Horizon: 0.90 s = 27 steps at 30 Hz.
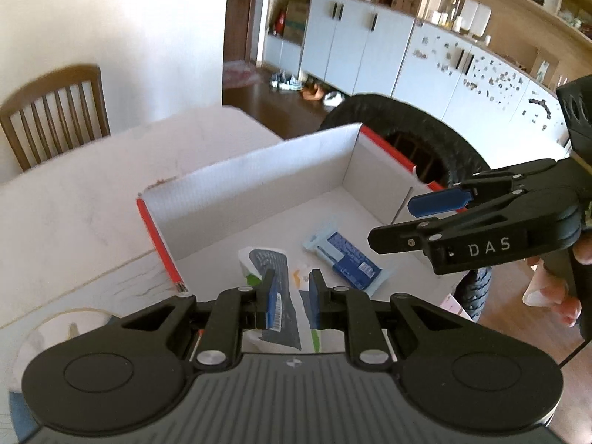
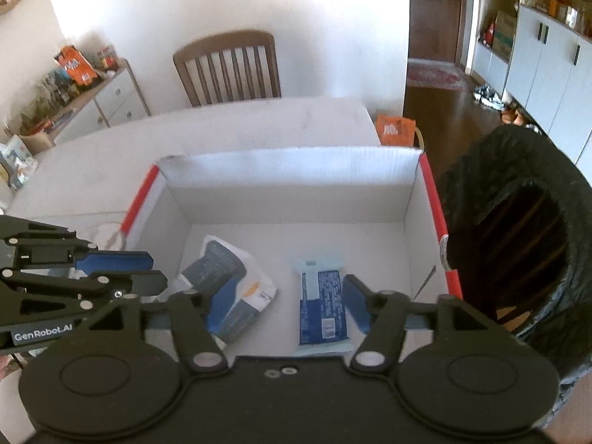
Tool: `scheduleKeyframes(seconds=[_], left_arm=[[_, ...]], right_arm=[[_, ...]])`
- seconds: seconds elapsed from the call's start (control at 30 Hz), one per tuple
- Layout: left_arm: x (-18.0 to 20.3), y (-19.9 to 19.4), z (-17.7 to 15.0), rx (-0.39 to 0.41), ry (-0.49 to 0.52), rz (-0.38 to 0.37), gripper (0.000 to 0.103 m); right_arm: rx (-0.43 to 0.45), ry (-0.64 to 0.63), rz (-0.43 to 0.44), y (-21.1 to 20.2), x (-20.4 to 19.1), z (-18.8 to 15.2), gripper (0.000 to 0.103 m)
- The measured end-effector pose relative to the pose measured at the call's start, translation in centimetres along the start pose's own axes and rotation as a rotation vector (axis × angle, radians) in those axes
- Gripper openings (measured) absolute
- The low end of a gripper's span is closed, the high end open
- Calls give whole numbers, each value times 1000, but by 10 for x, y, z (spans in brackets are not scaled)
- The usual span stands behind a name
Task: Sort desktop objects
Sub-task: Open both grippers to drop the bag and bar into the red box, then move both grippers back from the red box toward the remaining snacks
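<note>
Lettering "DAS" marks my right gripper [image 1: 403,222], seen from my left wrist above the box [image 1: 259,170]; my left gripper [image 1: 292,296] is nearly closed, empty. From my right wrist, "GenRobot.AI" marks that left one; my right claw stands apart, empty, over the blue packet [image 2: 322,307] and white pouch [image 2: 229,288] inside the box.

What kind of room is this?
Probably a lived-in home dining area: a wooden dining chair at a white table, storage cabinets with cluttered shelves, and shoes on the wooden floor.
</note>
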<state>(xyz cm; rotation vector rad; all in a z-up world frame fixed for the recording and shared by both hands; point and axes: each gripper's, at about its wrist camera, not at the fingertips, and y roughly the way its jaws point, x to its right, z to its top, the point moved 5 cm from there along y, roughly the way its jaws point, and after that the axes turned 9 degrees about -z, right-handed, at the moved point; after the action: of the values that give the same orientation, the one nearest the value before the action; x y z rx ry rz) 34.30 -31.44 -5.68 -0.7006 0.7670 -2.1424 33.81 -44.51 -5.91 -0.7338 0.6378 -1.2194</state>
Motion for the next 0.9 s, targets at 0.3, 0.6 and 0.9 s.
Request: scheduleKeyframes(seconds=[0.3,0.6,0.9], left_arm=[[13,-33,-9,62,18,-21,80],[14,-60,-21,88,49,-18,96],[6,-87,-36,132,47,-17,103]], right_arm=[[81,-20,6,-34,-12,-6,70],[147,-26,-3,-55,-31,-18,85],[180,40,-16,-69,-45,-30,94]])
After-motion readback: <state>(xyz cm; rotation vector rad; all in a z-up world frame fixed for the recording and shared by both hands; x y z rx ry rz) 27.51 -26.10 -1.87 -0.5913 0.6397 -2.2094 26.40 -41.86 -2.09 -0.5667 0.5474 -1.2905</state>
